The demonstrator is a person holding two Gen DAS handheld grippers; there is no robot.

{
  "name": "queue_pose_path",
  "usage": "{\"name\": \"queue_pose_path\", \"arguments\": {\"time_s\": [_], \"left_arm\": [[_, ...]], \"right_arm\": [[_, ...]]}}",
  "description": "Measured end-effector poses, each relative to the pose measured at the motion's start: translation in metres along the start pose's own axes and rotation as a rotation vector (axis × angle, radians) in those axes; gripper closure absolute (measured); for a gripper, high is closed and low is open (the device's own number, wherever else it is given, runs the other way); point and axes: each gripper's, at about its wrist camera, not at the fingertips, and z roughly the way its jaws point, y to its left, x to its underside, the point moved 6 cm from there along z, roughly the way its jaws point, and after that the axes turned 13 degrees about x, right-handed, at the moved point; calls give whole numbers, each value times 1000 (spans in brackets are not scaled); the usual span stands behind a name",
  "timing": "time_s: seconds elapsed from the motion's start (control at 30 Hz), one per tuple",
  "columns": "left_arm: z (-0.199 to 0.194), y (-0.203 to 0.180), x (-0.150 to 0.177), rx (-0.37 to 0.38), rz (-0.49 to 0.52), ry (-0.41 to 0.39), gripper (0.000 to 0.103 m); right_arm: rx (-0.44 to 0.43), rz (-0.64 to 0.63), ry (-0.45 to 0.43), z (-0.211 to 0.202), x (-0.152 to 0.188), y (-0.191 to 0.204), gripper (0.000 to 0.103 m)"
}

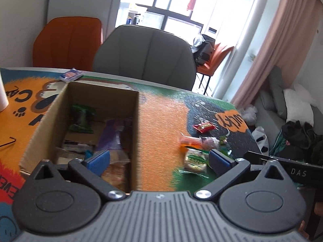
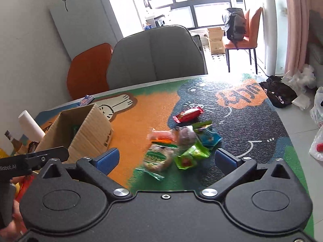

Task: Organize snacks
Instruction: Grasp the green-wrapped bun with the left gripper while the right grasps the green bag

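Snacks lie in two places on the counter (image 2: 141, 125): several packets sit inside the open cardboard box (image 1: 129, 109), among them a green packet (image 1: 81, 119) against its far wall and a purple one (image 1: 113, 135) nearer the middle, while a loose pile rests on the patterned mat to the box's right. In that pile a red wrapper (image 2: 187, 114) lies farthest out, an orange-and-pink packet (image 2: 161, 136) and a purplish round one (image 2: 186, 136) sit behind a pale green-labelled bag (image 2: 158, 157), and bright green packets (image 2: 190, 155) and a blue one (image 2: 209, 138) lie just beside them. Left gripper (image 1: 159, 159) hangs spread wide and empty, one finger over the box's near corner. Right gripper (image 2: 166, 159) is likewise spread, holding nothing, with the pile between its fingers. A small blue packet (image 1: 70, 75), blurred, possibly another snack, lies beyond the box.
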Motion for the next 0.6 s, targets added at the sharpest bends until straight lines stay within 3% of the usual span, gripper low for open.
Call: {"name": "queue_pose_path", "arguments": {"time_s": [0.37, 0.5, 0.6], "left_arm": [[38, -41, 11, 60, 66, 62, 0], [54, -47, 15, 56, 62, 82, 0], [66, -50, 16, 49, 63, 97, 1]], "right_arm": [[4, -39, 37, 17, 7, -36, 0], [29, -46, 49, 27, 10, -49, 0], [-5, -31, 68, 34, 12, -57, 0]]}}
